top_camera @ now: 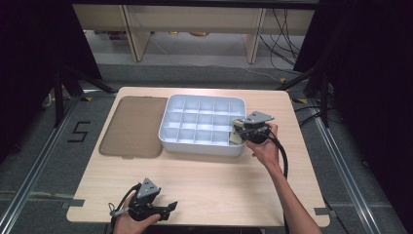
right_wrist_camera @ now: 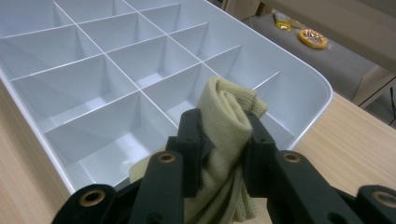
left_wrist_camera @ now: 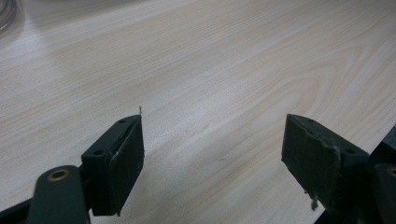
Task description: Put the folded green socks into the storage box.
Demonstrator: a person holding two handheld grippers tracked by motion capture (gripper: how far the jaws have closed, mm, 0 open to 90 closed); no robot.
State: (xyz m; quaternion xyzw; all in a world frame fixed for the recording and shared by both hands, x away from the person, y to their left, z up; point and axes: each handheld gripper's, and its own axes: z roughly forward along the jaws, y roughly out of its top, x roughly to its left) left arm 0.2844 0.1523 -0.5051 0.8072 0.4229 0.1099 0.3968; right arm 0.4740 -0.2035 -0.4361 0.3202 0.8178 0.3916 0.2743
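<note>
- My left gripper [top_camera: 168, 206] is matte black, with a grey three-cornered plate on top at about 12 o'clock.
- Its pads [left_wrist_camera: 122, 163] are dark, ribbed, and screwed on.
- My right gripper [top_camera: 235, 130] has brass-coloured rivets and a thick black cable at 5 o'clock.
- My forearms are bare, with no sleeves.

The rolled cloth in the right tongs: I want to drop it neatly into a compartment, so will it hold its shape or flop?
The rolled cloth looks soft and knitted, so it will likely sag or unroll once released. The right tongs dent it, suggesting it is light and squashy. Its loose end hangs below, so it may snag on the tray rim.
</note>
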